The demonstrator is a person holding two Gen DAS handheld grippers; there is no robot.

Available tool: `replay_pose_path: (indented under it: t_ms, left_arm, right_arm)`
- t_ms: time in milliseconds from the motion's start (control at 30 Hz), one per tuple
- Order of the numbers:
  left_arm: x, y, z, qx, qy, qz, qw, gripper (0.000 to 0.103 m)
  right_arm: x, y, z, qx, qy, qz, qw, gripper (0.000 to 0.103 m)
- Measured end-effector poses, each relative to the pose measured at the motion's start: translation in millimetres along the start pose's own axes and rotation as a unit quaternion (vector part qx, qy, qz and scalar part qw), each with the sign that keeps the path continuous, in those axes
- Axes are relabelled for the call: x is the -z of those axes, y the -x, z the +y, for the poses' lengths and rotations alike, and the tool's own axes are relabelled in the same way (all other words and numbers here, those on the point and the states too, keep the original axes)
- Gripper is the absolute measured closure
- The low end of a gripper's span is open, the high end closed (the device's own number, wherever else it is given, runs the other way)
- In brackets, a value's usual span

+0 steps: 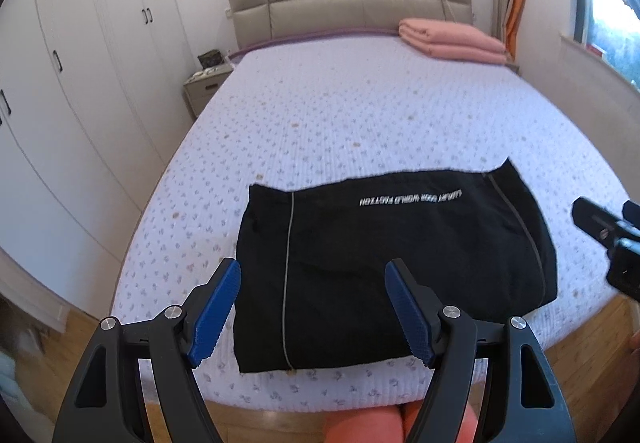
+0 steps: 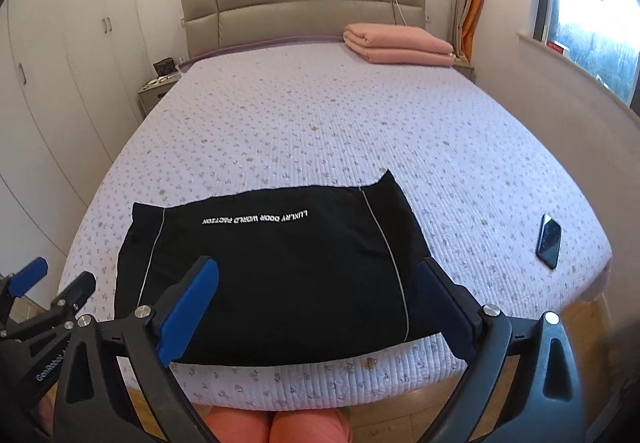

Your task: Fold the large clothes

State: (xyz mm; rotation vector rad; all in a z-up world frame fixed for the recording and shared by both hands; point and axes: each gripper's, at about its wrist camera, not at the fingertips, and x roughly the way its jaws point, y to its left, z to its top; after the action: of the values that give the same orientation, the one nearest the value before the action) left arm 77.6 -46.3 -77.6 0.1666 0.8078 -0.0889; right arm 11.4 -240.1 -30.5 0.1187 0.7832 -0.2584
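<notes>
A black garment (image 1: pixel 384 263), folded into a rough rectangle with white lettering and thin pale stripes, lies flat at the near end of the bed (image 1: pixel 360 111). The left gripper (image 1: pixel 312 307) hangs above its near left part, jaws open, nothing between them. The right gripper (image 2: pixel 316 307) hangs above its near right part, jaws spread wide and empty. A phone (image 2: pixel 549 241) lies on the bed to the right; a folded pink blanket (image 2: pixel 396 45) sits at the far right by the headboard
</notes>
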Motion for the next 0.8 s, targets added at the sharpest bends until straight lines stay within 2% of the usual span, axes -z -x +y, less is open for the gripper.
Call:
replay_pose_path:
  t_ms: [200, 433, 800]
  left_arm:
    - [2, -5, -5, 0.0, 0.001, 0.007, 1.0, 0.027]
    - [5, -6, -10, 0.01, -0.002, 0.015, 0.9998, 0.027]
    - [8, 1, -14, 0.006, -0.008, 0.012, 0.9999, 0.027]
  right_arm:
    - [4, -12, -9, -0.019, -0.013, 0.024, 0.999, 0.003]
    - [6, -10, -11, -0.013, -0.011, 0.02, 1.0, 0.003]
    - [9, -4, -9, -0.016, -0.004, 0.019, 1.0, 0.003]
